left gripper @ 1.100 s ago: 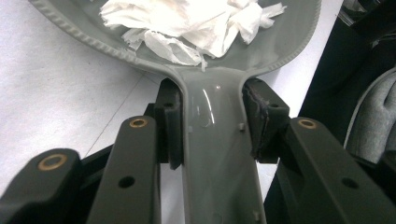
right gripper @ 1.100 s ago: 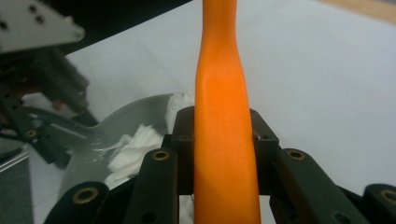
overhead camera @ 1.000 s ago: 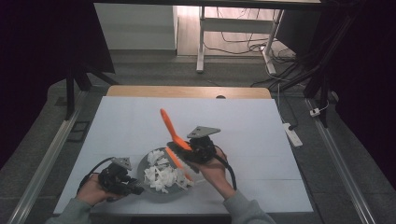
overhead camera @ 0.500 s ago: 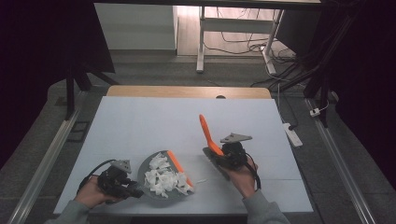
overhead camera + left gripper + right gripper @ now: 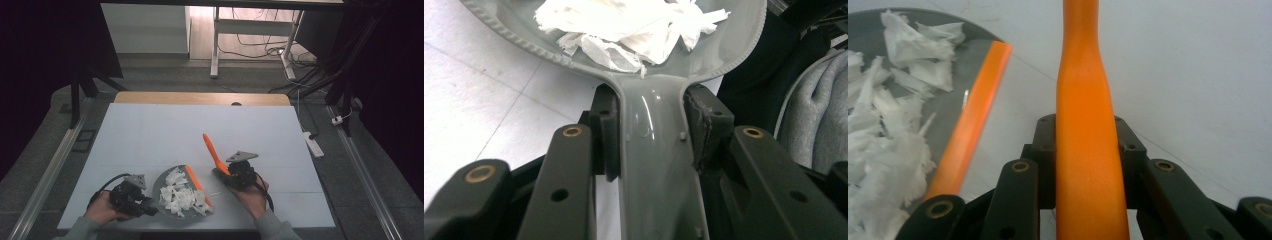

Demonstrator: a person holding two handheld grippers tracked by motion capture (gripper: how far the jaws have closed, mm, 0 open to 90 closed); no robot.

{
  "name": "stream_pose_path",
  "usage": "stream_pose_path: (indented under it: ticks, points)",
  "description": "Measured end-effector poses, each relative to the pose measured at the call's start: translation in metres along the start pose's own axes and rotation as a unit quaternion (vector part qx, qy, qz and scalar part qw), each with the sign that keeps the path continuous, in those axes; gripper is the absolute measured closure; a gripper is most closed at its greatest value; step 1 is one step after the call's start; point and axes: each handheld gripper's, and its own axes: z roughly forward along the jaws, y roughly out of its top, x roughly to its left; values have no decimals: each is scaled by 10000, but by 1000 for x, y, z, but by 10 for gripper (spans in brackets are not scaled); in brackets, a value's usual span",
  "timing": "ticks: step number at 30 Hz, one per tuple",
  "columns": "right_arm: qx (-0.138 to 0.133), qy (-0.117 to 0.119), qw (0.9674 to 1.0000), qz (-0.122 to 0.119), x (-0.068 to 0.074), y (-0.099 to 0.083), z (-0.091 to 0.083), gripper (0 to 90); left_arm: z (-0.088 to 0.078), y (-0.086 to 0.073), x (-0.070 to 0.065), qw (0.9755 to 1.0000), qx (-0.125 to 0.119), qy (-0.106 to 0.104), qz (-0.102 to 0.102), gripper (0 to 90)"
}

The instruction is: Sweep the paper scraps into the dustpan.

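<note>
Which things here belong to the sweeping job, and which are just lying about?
In use:
dustpan, held by left gripper
paper scraps
orange brush handle, held by right gripper

Lying about:
power strip
floor cables

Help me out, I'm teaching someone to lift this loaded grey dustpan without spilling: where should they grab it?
By its narrow handle, from the person's side, opposite the orange lip. The left tongs already close across it, and the paper scraps sit in the wide pan ahead.

Counted on the white surface (image 5: 150,135)

One grey dustpan (image 5: 162,182) with one orange edge strip (image 5: 197,185), one orange brush handle (image 5: 214,152) and two grippers are counted; the torn white paper scraps (image 5: 180,195) are too heaped to be numbered.
</note>
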Motion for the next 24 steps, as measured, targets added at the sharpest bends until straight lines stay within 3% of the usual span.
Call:
stream_pose_path:
  ticks: [8, 13, 14, 19, 24]
  points:
    - [-21, 198, 9998, -83, 22, 3, 6, 703, 2, 2, -1, 10000, 1, 0, -5, 617]
    - [-43, 556, 9983, -163, 42, 9, 14, 703, 4, 3, -2, 10000, 31, 7, 15, 617]
    - [-106, 759, 9970, -133, 51, 13, 15, 703, 4, 2, -2, 10000, 26, 3, 11, 617]
    - [-237, 1109, 9931, -281, 68, 25, 16, 703, 5, 1, 0, 10000, -8, -44, -12, 618]
    - [-452, 976, 9935, -372, 66, 34, 9, 703, 6, -1, 3, 9999, -86, -71, -15, 618]
